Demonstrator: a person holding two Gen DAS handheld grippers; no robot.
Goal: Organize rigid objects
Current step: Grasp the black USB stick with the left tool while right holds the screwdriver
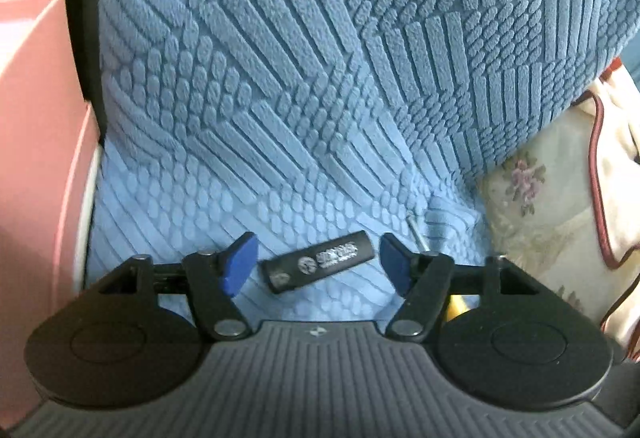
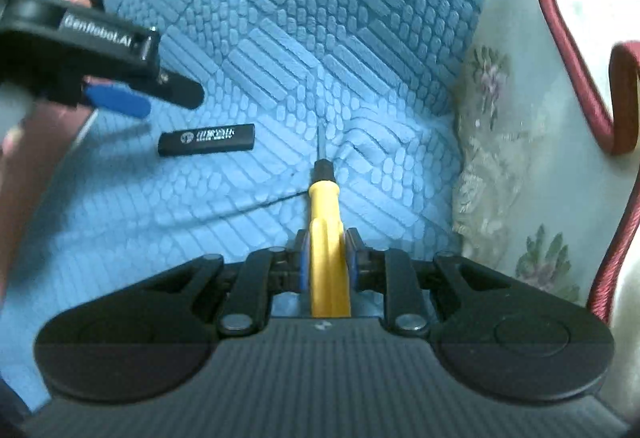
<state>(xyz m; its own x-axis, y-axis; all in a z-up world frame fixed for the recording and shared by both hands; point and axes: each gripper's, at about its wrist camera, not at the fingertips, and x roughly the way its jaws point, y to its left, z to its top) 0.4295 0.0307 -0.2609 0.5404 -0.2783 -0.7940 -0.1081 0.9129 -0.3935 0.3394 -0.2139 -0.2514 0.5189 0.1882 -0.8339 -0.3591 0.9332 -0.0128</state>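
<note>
Though far from finished, looked properly under way. Found the right gripper [image 2: 326,243] closed narrow on the yellow screwdriver [image 2: 324,198], pads pressed on either side of the handle, black collar and thin shaft pointing forward over the blue textured cover [image 2: 360,38]. Counted that tool as picked up but not yet put anywhere. Could not tell whether the tip touched the fabric or hung just clear of it.

Found the left gripper [image 1: 317,263] standing wide, blue pads well apart and gripping nothing. Saw the black stick with white print [image 1: 336,258], perhaps a flash drive, lying flat and slightly askew on the cover between those open pads, touching neither. Took that as the second item, lined up for a grasp but not yet taken. From the right wrist view, placed it near the screwdriver's shaft, off to one side and apart from it.

Noted a pink box [image 1: 36,118] at the edge of the left wrist view, just beside the cover. Judged it a likely place for the objects, though could not see inside it. Noted a floral cushion with red piping [image 1: 540,218] on the opposite side. Spotted no other loose rigid objects on the cover.

Reckoned what was left: close on the stick, then carry both items off and set them down.
</note>
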